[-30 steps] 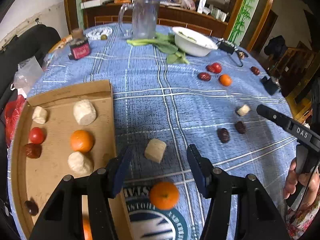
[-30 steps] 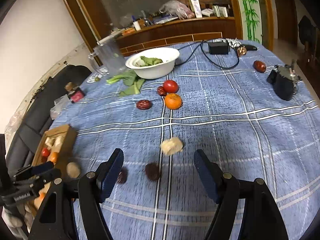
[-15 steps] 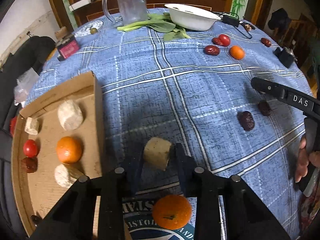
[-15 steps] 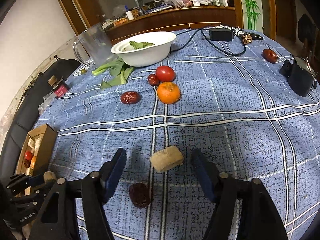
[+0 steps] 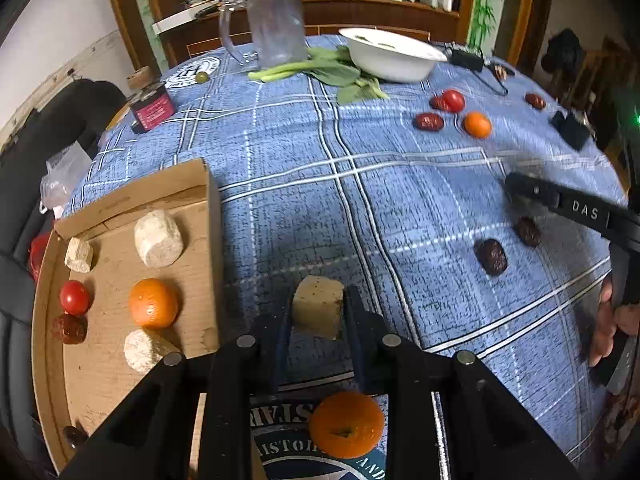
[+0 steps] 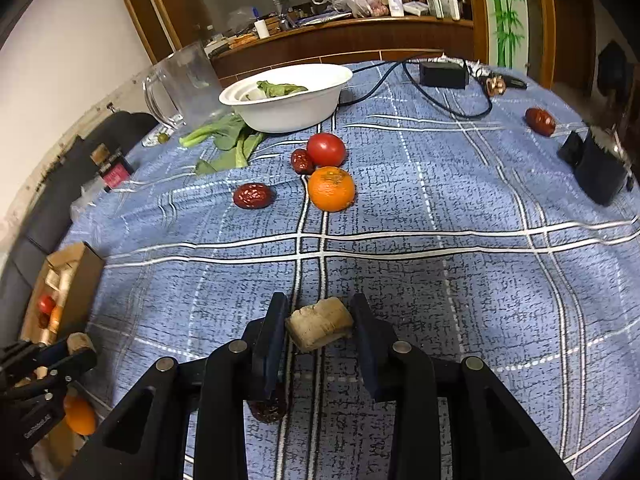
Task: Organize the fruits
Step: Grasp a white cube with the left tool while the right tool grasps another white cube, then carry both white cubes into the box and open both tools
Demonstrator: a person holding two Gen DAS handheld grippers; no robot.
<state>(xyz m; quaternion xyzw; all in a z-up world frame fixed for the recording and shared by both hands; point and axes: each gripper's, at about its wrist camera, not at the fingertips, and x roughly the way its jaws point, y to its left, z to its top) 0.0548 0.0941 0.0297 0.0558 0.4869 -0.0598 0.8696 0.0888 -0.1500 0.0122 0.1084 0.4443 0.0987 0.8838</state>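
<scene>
- Left gripper [image 5: 318, 312] clenched on a pale cut chunk [image 5: 318, 310] near the table's [image 5: 360, 184] front edge, beside the cardboard tray [image 5: 208, 216].
- Right gripper [image 6: 320, 322] pinching a second tan chunk [image 6: 320, 322] mid-table; grip looks skewed, likely to twist loose.
- Risk of clipping the tray wall.
- Shown only from the left wrist: tray contents, near mandarin [image 5: 346, 424].
- Shown only from the right wrist: date [image 6: 268, 408] beneath the fingers.

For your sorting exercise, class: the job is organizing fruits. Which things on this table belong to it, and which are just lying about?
Job:
cardboard tray
pale chunks in both grippers
oranges
tomato
red dates

Lying about:
white bowl
pitcher
greens
black charger
</scene>
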